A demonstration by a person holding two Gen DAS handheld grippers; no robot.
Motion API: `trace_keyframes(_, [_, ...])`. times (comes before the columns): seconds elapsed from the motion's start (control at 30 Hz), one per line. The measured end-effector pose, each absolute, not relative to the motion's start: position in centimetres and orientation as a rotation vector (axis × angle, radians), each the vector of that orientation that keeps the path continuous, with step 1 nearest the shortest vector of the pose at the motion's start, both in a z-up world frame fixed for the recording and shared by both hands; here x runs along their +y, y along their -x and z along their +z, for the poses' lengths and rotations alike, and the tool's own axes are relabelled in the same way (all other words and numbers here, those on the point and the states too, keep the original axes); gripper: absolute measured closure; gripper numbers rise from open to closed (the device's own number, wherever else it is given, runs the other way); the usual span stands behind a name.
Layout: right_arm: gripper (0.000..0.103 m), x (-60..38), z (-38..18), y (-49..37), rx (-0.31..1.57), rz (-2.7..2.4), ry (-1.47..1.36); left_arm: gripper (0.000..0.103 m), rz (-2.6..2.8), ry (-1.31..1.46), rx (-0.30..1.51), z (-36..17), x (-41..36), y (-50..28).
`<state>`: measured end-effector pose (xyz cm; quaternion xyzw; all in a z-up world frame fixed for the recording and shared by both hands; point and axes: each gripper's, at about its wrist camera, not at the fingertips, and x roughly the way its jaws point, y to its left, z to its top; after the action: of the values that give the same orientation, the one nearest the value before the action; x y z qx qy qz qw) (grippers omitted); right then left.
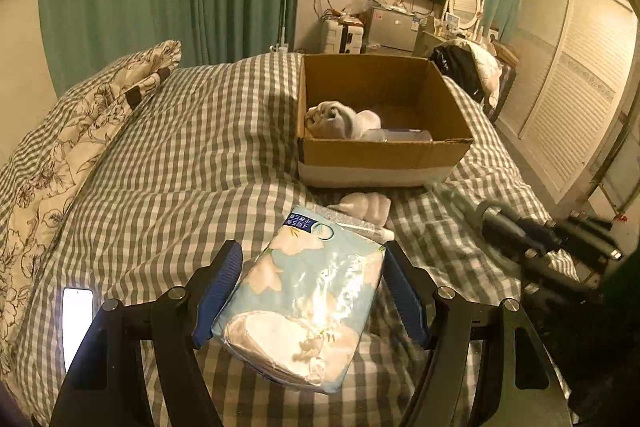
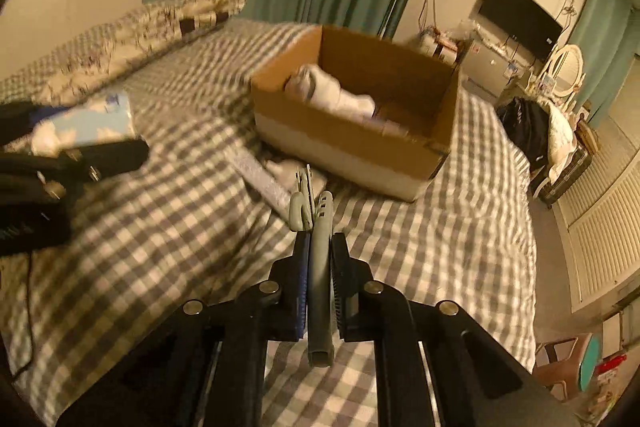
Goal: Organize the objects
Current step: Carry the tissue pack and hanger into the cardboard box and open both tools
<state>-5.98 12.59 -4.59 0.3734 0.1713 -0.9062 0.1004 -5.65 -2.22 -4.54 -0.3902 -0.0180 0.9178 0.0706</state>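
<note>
I have both tongs loaded and neither load is in the box (image 1: 384,147) yet. My left tongs (image 1: 312,291) are clenched on a tissue pack (image 1: 304,303), pinched across its width and lifted clear of the bed (image 1: 192,147), near me and left of the box. My right tongs (image 2: 320,247) are clamped on a slim grey tool (image 2: 318,267) — a razor or clipper, I cannot tell which — held upright between the pads, with the box just beyond it to the right.

As I judge it, the job is partly done: rolled socks (image 1: 332,121) and a clear plastic piece (image 1: 400,135) already lie inside the box, toward its near left corner. What is left, besides my two loads, is the light bundle (image 1: 368,207) lying on the bed just in front of the box's near wall, with a flat pale strip (image 2: 260,175) beside it. The phone (image 1: 76,323) at the near left may not be part of the sorting.
</note>
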Motion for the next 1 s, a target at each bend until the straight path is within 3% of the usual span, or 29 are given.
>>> trace_keyframes(0.3, [0.093, 13.9, 1.1, 6.7, 0.488, -2.743, -0.933, 0.03, 2.825, 0.996, 0.052, 0.1, -0.1, 7.2])
trace_keyframes(0.57, [0.093, 15.1, 6.0, 10.5, 0.448, -2.805, -0.787, 0.03, 2.791, 0.909, -0.041, 4.2, 0.2, 13.6])
trace_keyframes(1.0, [0.093, 16.1, 8.1, 22.1, 0.327, -2.814, -0.741, 0.03, 2.749, 0.954, -0.126, 3.8, 2.0, 27.7])
